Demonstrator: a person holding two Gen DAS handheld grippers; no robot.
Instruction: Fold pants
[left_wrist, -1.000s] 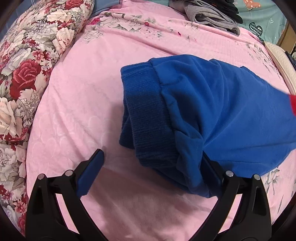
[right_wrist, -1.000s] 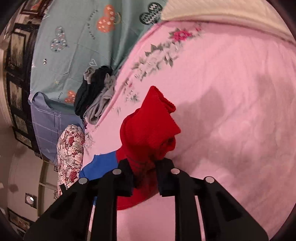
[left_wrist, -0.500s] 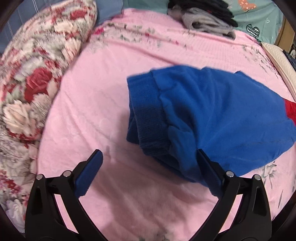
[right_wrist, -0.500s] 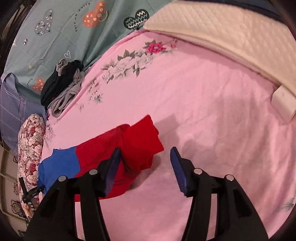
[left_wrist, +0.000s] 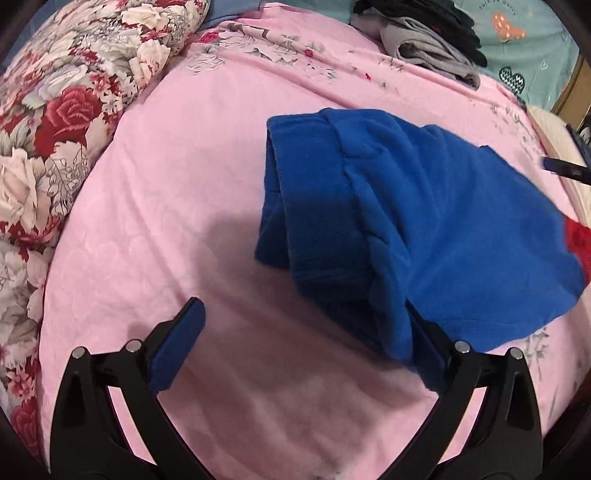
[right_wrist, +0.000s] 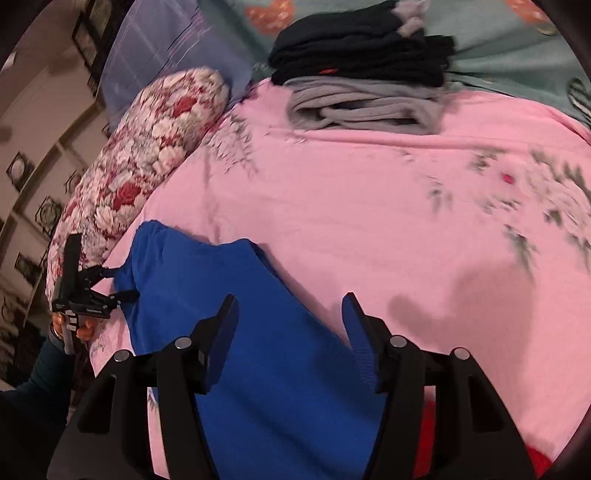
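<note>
Blue and red fleece pants (left_wrist: 424, 221) lie folded on the pink bedsheet (left_wrist: 184, 184), ribbed waistband toward me. A sliver of the red part (left_wrist: 578, 240) shows at the right edge. My left gripper (left_wrist: 303, 343) is open and empty at the pants' near corner; its right finger touches the blue cloth. In the right wrist view the pants (right_wrist: 266, 350) lie below my right gripper (right_wrist: 290, 325), which is open and empty above the blue cloth. The left gripper (right_wrist: 110, 288) shows there at the pants' left end.
A floral bolster (left_wrist: 62, 110) runs along the left side of the bed; it also shows in the right wrist view (right_wrist: 147, 158). A stack of folded grey and black clothes (right_wrist: 365, 85) sits at the back. A teal blanket (left_wrist: 528, 48) lies behind it.
My right gripper let go of the red end, opened and swung over to the blue part. My left gripper stayed open, shifting slightly near the waistband corner.
</note>
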